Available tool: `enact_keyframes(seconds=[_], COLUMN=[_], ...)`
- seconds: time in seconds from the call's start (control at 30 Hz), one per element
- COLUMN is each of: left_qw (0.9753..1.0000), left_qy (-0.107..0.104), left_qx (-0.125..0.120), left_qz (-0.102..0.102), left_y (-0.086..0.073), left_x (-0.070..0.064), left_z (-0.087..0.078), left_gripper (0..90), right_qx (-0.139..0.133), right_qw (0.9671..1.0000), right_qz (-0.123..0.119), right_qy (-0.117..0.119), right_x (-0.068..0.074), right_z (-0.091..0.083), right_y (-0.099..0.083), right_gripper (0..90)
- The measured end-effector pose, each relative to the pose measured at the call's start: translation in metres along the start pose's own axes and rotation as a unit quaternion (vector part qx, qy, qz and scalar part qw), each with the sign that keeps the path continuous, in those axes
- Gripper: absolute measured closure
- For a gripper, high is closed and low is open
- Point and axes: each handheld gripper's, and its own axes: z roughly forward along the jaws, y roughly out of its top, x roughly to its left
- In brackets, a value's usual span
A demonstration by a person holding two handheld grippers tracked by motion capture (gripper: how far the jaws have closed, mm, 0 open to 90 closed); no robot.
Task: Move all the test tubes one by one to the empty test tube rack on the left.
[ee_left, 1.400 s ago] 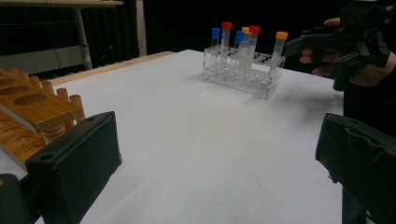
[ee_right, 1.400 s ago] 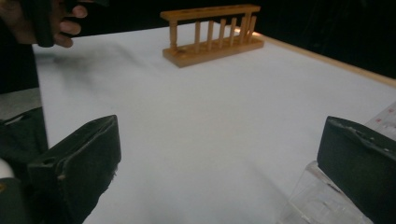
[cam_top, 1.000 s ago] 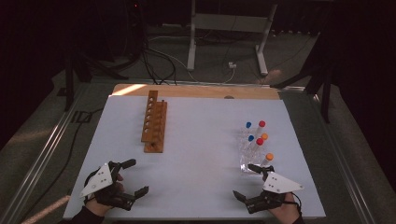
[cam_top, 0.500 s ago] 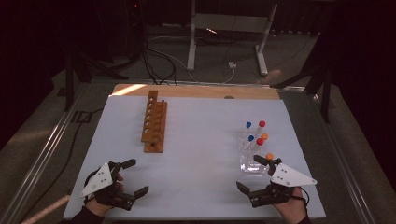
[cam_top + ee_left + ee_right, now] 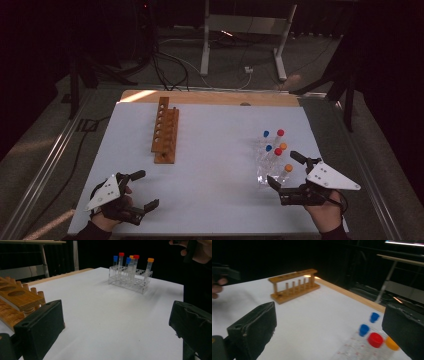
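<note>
While a hand grips it at the near left corner of the white tabletop (image 5: pixel 210 150), the left tool (image 5: pixel 141 190) rests low with its two black jaws spread wide and nothing between them. Its grey three-cornered plate faces up. Just beyond it, toward the far side, stands the wooden rack (image 5: pixel 165 131), a long strip with a row of round holes running away from the person; in the left gripper view the same rack (image 5: pixel 15 296) sits close beside the left jaw, its holes unfilled.

Across a wide bare stretch of white lies the clear plastic rack (image 5: pixel 270 165), on the right half of the tabletop. Six capped tubes stand upright in it: two blue, two red and two orange, the nearest orange cap (image 5: pixel 288 168) being closest to the person. In the left gripper view the clear rack (image 5: pixel 130 277) stands well apart.

At the near right, the right tool (image 5: pixel 286 171) is held with its jaws gaping, one on either side of the clear rack's near end, gripping nothing. The right gripper view shows blue, red and orange caps just beside its right jaw.
</note>
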Motion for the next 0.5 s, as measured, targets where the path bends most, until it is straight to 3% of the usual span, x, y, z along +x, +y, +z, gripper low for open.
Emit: enact_keyframes(seconds=[0.13, 0.3, 0.37, 0.5], left_qw=[1.0, 1.0, 1.0, 1.0], left_qy=[0.0, -0.001, -0.001, -0.001], left_qx=[0.0, -0.001, -0.001, -0.002], left_qz=[-0.001, -0.001, -0.002, -0.003], left_y=[0.0, 0.0, 0.0, 0.0], left_x=[0.0, 0.0, 0.0, 0.0], left_z=[0.0, 0.0, 0.0, 0.0], left_gripper=[0.7, 0.7, 0.7, 0.7], right_qx=[0.005, 0.008, 0.004, 0.006], right_qw=[0.9996, 0.9991, 0.9978, 0.9967], right_qz=[-0.006, 0.02, 0.026, 0.037], right_qy=[-0.027, -0.038, -0.061, -0.073], right_x=[-0.004, -0.013, -0.014, -0.018], right_z=[-0.002, -0.006, -0.006, -0.007], right_y=[-0.001, -0.006, -0.008, -0.015], right_gripper=[0.0, 0.0, 0.0, 0.0])
